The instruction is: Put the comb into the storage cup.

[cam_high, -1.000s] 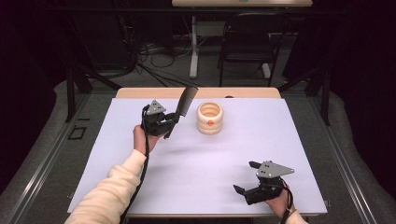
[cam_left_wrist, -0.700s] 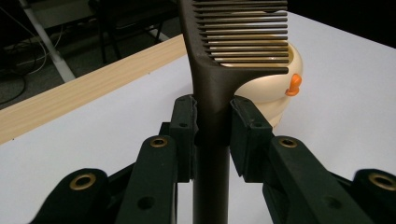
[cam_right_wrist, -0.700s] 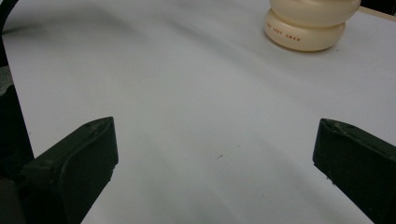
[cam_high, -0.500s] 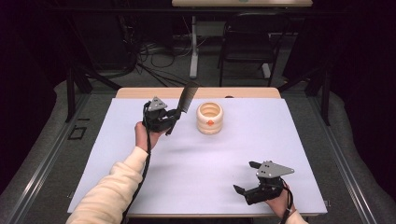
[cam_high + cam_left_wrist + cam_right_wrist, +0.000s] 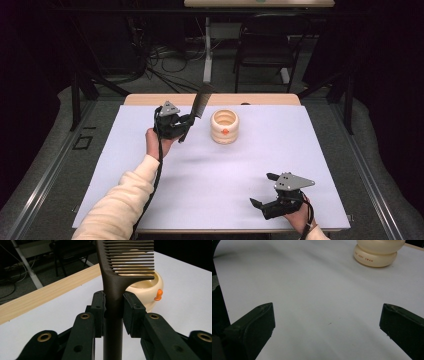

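A dim lab or studio: white-covered table (image 5: 150,200), floor cables (image 5: 165,75), dark surroundings, empty chair (image 5: 262,45).

Dark comb (image 5: 113,287) held upright beside ribbed cream holder (image 5: 224,126).

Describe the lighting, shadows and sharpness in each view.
High view: the white table is evenly lit against a dark room, with a soft shadow under the raised left tongs. Left gripper view: the comb is sharp, the cream pot behind it slightly soft. Right gripper view: the near black jaws of the right tongs blur; the table shows faint grey shading.
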